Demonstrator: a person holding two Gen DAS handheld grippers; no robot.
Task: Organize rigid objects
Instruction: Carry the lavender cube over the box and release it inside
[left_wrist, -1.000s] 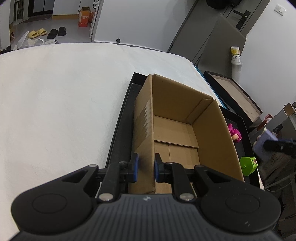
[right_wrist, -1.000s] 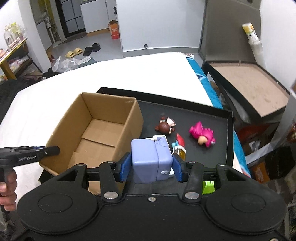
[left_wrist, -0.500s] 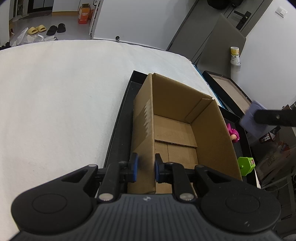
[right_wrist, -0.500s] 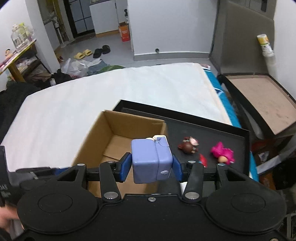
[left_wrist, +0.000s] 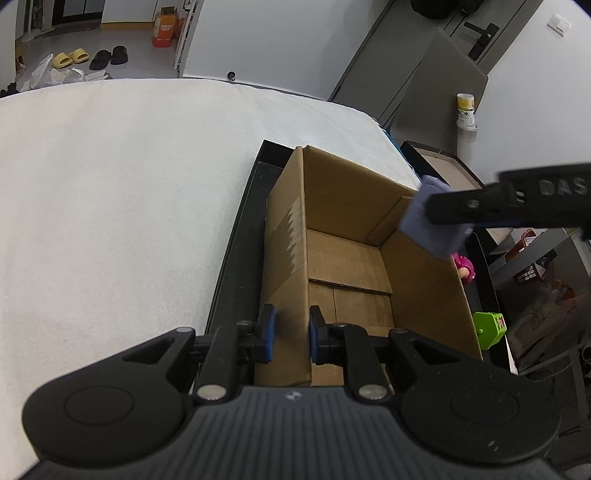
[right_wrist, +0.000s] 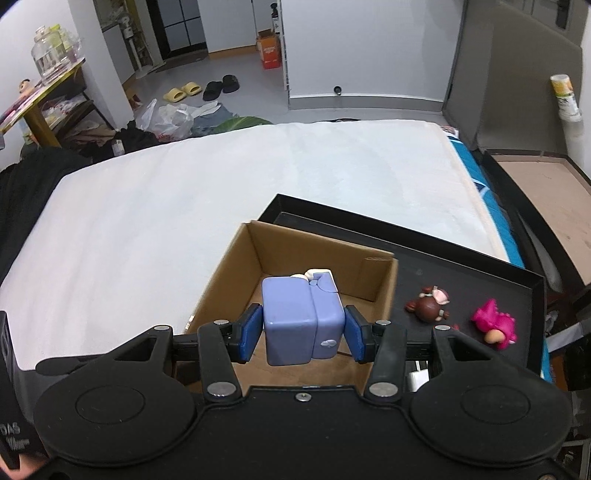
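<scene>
An open cardboard box (left_wrist: 351, 236) (right_wrist: 280, 251) stands on a black tray (left_wrist: 240, 236) (right_wrist: 480, 269). My left gripper (left_wrist: 289, 334) is shut on the box's near left wall. My right gripper (right_wrist: 303, 334) is shut on a lilac block toy (right_wrist: 299, 317) and holds it above the box's opening; the toy also shows in the left wrist view (left_wrist: 428, 221) over the box's far right rim. On the tray lie a brown figure (right_wrist: 428, 304), a pink figure (right_wrist: 495, 325) (left_wrist: 464, 266) and a green toy (left_wrist: 489, 328).
The tray sits on a white bed surface (left_wrist: 129, 192). A second black tray with a brown inside (right_wrist: 543, 206) lies to the right beyond the bed. Shoes and bags lie on the floor far behind.
My right gripper has carried the lilac block toy leftward from over the tray to above the box. My left gripper has kept its hold on the box wall.
</scene>
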